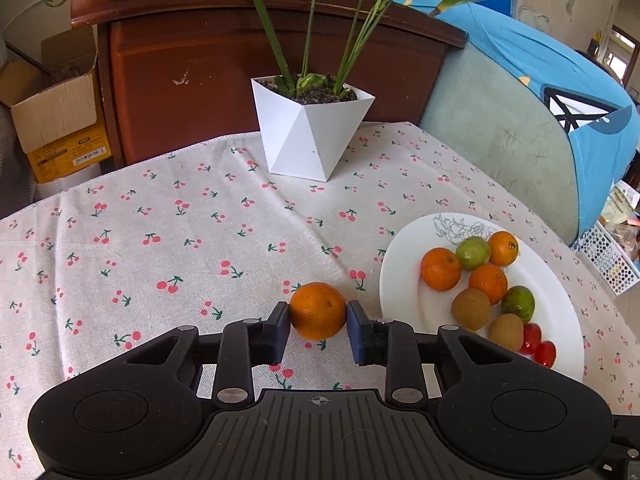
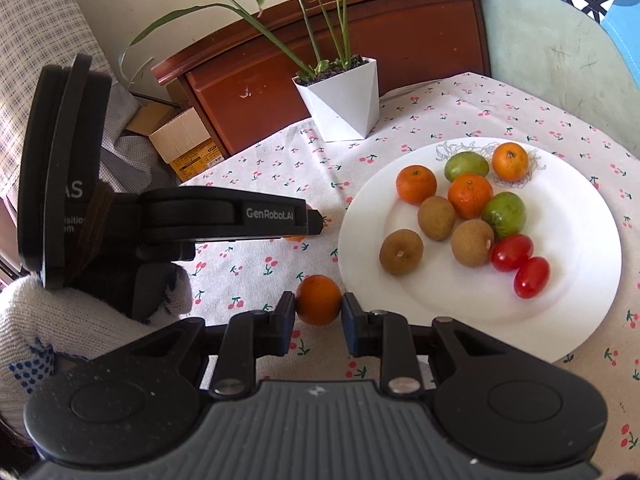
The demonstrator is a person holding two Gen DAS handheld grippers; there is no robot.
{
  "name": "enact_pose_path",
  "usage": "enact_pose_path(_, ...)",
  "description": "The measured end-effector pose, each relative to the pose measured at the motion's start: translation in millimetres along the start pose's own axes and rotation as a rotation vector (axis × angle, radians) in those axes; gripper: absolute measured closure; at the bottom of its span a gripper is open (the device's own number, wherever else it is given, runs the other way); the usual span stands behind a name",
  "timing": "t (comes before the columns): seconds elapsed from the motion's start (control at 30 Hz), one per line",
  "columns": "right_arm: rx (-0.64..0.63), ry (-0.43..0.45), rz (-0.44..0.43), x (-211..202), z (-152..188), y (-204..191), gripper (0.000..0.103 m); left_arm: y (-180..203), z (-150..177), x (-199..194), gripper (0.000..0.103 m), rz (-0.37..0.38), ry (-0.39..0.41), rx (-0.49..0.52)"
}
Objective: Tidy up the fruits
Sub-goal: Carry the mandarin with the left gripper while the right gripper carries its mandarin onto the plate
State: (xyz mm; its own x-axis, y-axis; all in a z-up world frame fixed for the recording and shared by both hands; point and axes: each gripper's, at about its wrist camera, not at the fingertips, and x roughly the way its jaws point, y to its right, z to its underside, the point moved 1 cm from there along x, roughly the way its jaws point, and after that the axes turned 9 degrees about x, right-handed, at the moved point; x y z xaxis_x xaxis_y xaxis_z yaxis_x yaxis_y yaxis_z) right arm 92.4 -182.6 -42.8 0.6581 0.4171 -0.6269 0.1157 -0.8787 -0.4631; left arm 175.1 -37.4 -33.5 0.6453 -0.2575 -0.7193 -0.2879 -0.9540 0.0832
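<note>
Our left gripper (image 1: 319, 330) is closed on an orange (image 1: 318, 311), both pads touching its sides, just left of the white plate (image 1: 404, 280) on the cherry-print table (image 1: 160, 240). Our right gripper (image 2: 319, 322) pinches a second orange (image 2: 318, 299) the same way, beside the plate's near-left rim. The plate carries three more oranges, two green fruits, three kiwis and two cherry tomatoes (image 2: 520, 266).

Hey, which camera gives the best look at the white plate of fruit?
The right wrist view: the white plate shows almost whole, every fruit separate, including three kiwis. In the left wrist view the plate sits at the right, partly behind the left claw, with fruit crowded together and overlapping.
</note>
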Motion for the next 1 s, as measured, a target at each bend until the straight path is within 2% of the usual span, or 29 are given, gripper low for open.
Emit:
enact_pose_path(0.27, 0.043, 0.115, 0.025, -32.9, -22.6, 17.7, 0.077, 16.5, -18.7, -23.6, 0.075, 0.066, 0.085, 0.0)
enact_pose_path(0.53, 0.185, 0.237, 0.173, -55.1, -46.3, 65.3, 0.077, 47.5, -16.2, -22.4, 0.075, 0.13, 0.078, 0.051)
enact_pose_path(0.77, 0.327, 0.232, 0.198, -54.1, -49.1, 97.6, 0.078, 83.9, -0.3, -25.4, 0.075, 0.21, 0.034, 0.165)
enact_pose_path(1.0, 0.336, 0.209, 0.217, -47.3, -44.2, 100.9, 0.077, 97.2, 14.6, -16.8, 0.075, 0.218, -0.014, 0.208)
